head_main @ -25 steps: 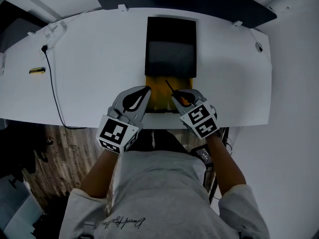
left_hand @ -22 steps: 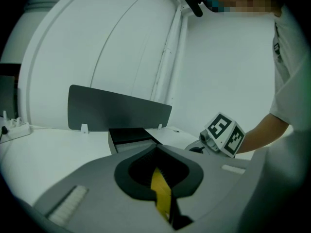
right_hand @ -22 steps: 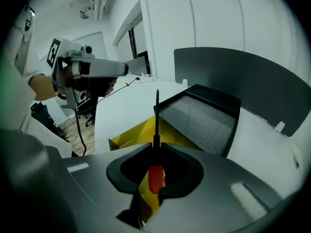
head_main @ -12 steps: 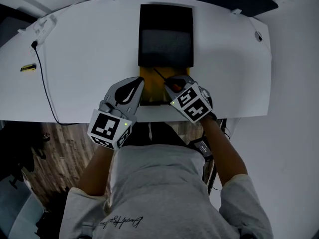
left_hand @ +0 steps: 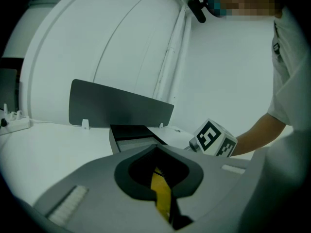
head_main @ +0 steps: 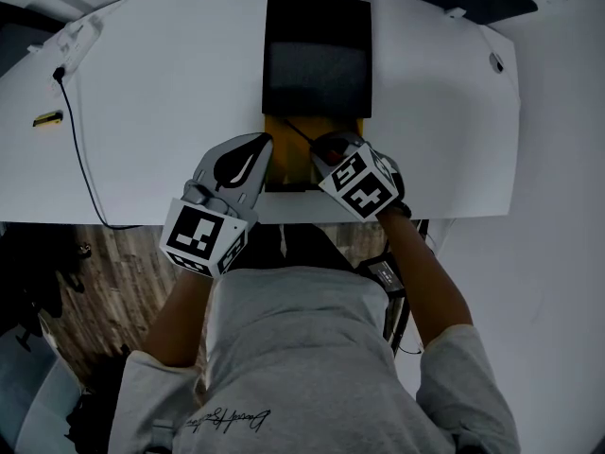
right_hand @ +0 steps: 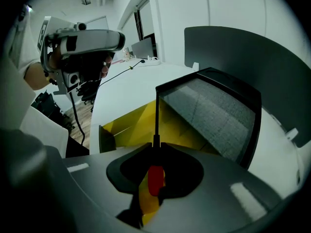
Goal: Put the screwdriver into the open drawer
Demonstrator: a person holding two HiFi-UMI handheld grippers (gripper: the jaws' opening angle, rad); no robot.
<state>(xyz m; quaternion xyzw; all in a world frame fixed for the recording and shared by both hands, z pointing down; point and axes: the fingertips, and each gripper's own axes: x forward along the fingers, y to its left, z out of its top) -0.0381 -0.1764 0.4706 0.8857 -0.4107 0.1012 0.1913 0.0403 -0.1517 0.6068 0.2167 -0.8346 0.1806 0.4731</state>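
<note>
My right gripper is shut on a screwdriver by its red handle. The thin black shaft points forward and down over the open yellow drawer. That drawer sticks out of a black cabinet on the white desk. In the right gripper view the yellow drawer lies just below the jaws of the right gripper. My left gripper rests at the drawer's left edge, its fingers meeting with nothing held. In the left gripper view the left gripper shows yellow through its slit.
A black cable runs across the desk's left part, near a small yellow object and a power strip. A dark divider panel stands behind the cabinet. Wooden floor lies below the desk's front edge.
The right gripper with the screwdriver has sunk and tipped further down over the yellow drawer, closer to the black cabinet. The left gripper has stayed beside the drawer.
</note>
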